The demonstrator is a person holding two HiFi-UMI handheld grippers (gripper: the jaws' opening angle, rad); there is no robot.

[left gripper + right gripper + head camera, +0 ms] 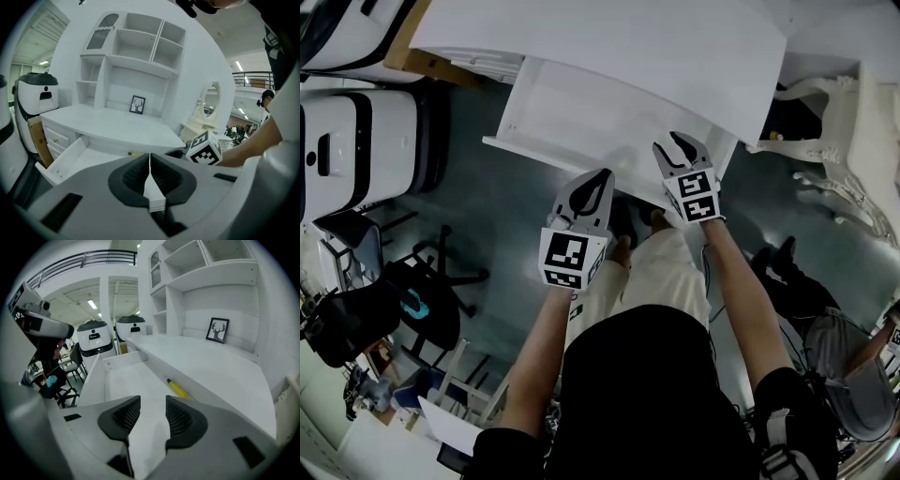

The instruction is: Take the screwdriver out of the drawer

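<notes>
Screwdriver [177,388] is lying on the floor of the open drawer [93,373], along the drawer's rear edge, right where it is running in under the front edge of the bench [220,371]. Its yellow handle is showing plainly in the right gripper view, with a dark end pointing away from me; nothing is touching it.

I am judging that the drawer is already out far enough, so I am working the reach step now, not the grasp. My right claw [152,401] is pointing down into the drawer with its jaws standing partly apart and only bare drawer floor showing between them. The screwdriver is sitting ahead of it and a little to the right, clear of both jaws.

My left claw [150,161] is hanging back over the drawer's front edge with its jaws pressed together on nothing, and I am treating it as idle for this step.

For the next move I am planning to carry the right claw forward and to the right until the handle is lying between the jaws, with the jaws set across the handle. The gap is looking narrow to me, so I am expecting to widen it first. The overhanging bench edge is leaving little room above, so I am thinking a low, shallow approach is called for before closing.
</notes>
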